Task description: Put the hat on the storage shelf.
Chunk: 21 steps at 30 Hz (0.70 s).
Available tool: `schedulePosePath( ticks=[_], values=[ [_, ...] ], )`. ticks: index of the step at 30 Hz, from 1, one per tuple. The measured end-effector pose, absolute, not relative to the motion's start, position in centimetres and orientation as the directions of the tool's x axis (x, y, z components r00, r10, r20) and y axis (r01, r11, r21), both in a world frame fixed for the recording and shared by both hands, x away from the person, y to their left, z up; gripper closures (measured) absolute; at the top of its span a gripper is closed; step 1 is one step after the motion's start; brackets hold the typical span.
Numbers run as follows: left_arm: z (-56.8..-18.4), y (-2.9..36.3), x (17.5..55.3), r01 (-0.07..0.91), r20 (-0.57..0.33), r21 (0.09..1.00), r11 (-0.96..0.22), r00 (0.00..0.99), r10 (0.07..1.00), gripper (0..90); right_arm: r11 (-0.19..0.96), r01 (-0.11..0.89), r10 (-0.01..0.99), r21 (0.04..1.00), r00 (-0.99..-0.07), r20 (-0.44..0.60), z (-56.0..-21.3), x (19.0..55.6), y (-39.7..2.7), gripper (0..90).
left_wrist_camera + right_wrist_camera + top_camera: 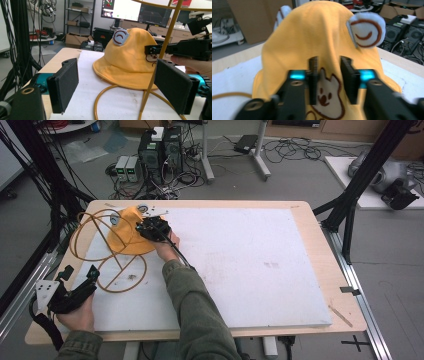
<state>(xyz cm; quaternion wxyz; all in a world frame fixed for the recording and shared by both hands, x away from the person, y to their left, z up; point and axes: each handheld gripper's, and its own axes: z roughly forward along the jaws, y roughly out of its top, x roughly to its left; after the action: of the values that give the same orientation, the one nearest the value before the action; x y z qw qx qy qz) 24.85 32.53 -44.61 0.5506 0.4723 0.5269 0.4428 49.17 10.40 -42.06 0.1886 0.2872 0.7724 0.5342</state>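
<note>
White padding is covering most of the wooden worktop (310, 285), and everything in play is sitting toward its far left corner. Curving over that corner is a mustard-coloured wire stand (107, 255), two of its hoops lying flat on the padding while another is arching up around the hat. Standing among those hoops is a yellow bucket hat (127, 237) with white, brown-swirled ears and a small animal face stitched on its side; its brim is resting on the padding, and one upright wire of the stand is crossing in front of it in the left gripper view. Reaching in from the near side, the right tool (329, 80) is pressing its narrowed jaws against the hat's crown just above the stitched face, with a fold of yellow cloth sitting between the pads; whether the pads are actually pinching that fold is hard to tell. Resting at the near left edge of the worktop, well apart from the hat, the left tool (120, 87) is holding its jaws wide with nothing between them, pointing toward the hat and the hoops.
</note>
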Motion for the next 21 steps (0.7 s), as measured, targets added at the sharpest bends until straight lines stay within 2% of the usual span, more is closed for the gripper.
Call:
schedulePosePath(
  ticks=[1,4,5,15,21],
  values=[
    [-44.6,32.5,24.9,0.011,-0.161,0.987,0.160,0.053,0.986,20.1,0.254,0.269,0.631,0.929,-0.774,0.051,-41.9,49.3,10.1,84.6],
    [-44.6,32.6,24.8,0.007,-0.162,0.987,0.162,0.053,0.985,20.1,0.263,0.275,0.661,0.925,-0.749,0.035,-41.8,49.3,9.9,87.3],
    [-44.6,32.6,24.8,0.008,-0.162,0.987,0.162,0.052,0.985,20.2,0.279,0.257,0.667,0.925,-0.745,0.006,-41.7,49.2,10.0,87.6],
    [-44.6,32.6,24.9,0.007,-0.162,0.987,0.162,0.057,0.985,20.2,0.260,0.249,0.679,0.933,-0.734,0.007,-40.6,49.0,9.2,88.1],
    [-44.9,32.7,25.0,0.018,-0.158,0.987,0.157,0.060,0.986,20.2,0.207,0.189,0.713,0.960,-0.701,-0.016,-38.0,48.5,7.5,88.1]
  ],
)
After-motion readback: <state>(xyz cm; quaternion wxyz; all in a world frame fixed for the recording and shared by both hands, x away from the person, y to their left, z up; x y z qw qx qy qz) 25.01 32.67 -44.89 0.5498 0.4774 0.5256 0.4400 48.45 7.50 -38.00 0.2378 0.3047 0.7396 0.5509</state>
